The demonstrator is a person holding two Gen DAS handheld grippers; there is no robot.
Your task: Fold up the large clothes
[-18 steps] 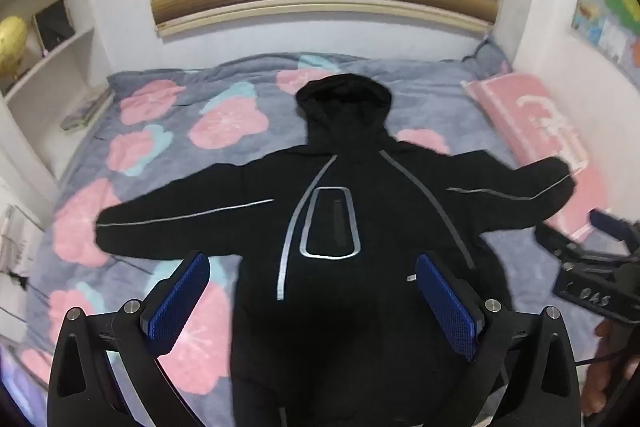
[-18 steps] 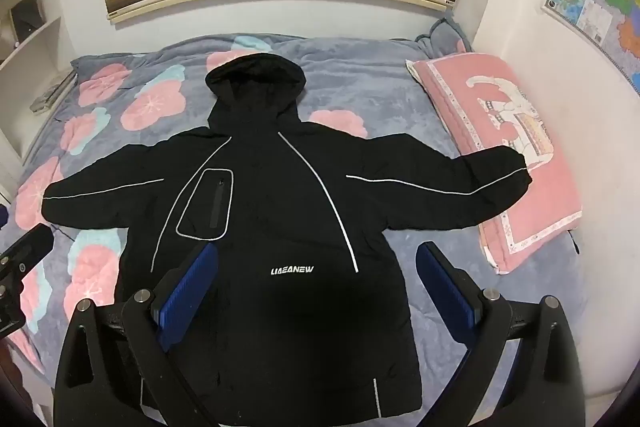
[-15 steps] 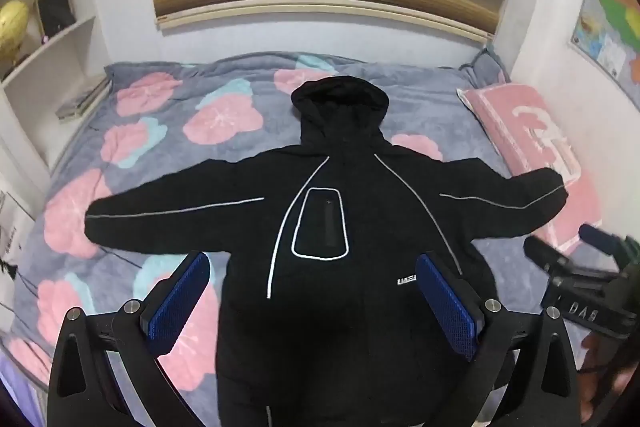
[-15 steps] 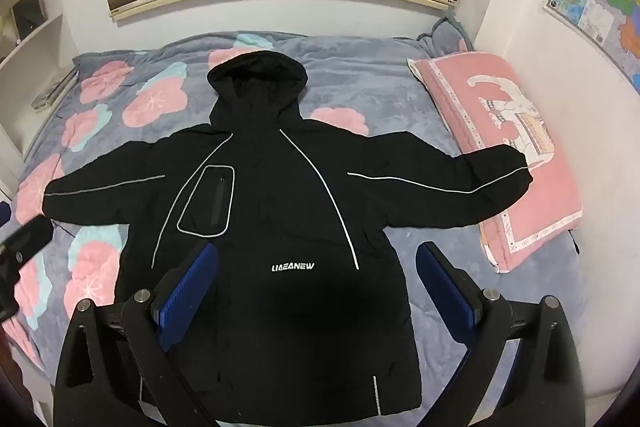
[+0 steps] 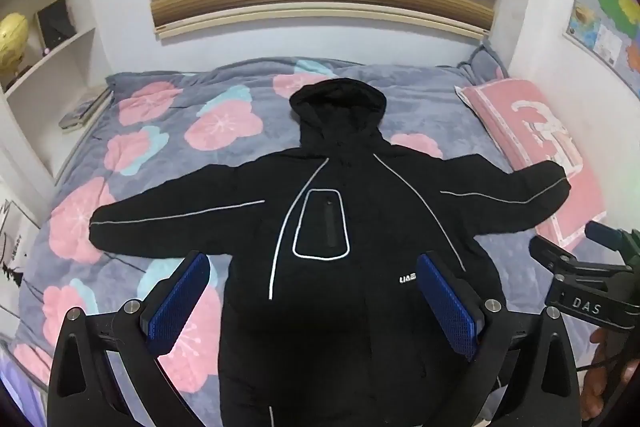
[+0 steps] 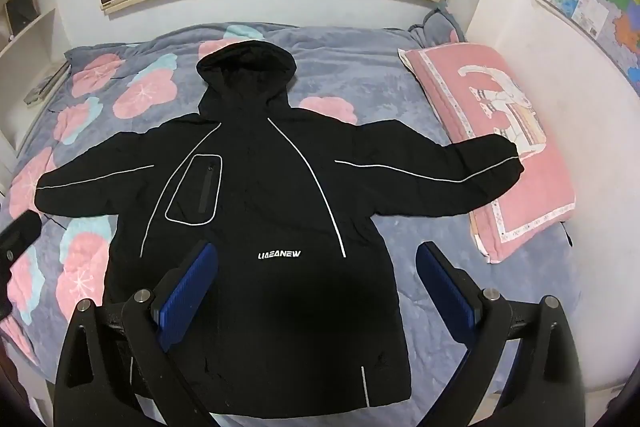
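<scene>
Jacket (image 6: 256, 211) lies flat on the bed (image 6: 360, 83); your left claw (image 5: 316, 301) has pulled back. Both claws, right claw (image 6: 318, 291) included, gape, gripping nothing: folding not started.

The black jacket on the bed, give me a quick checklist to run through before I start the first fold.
1. Black jacket lies flat, front up: ok.
2. Both sleeves spread out to the sides: ok.
3. Right sleeve cuff clear of the pink pillow: not ok, it overlaps the pillow.
4. Left gripper open and empty: ok.
5. Right gripper open and empty: ok.
6. Hood flat, not tucked under: ok.
</scene>
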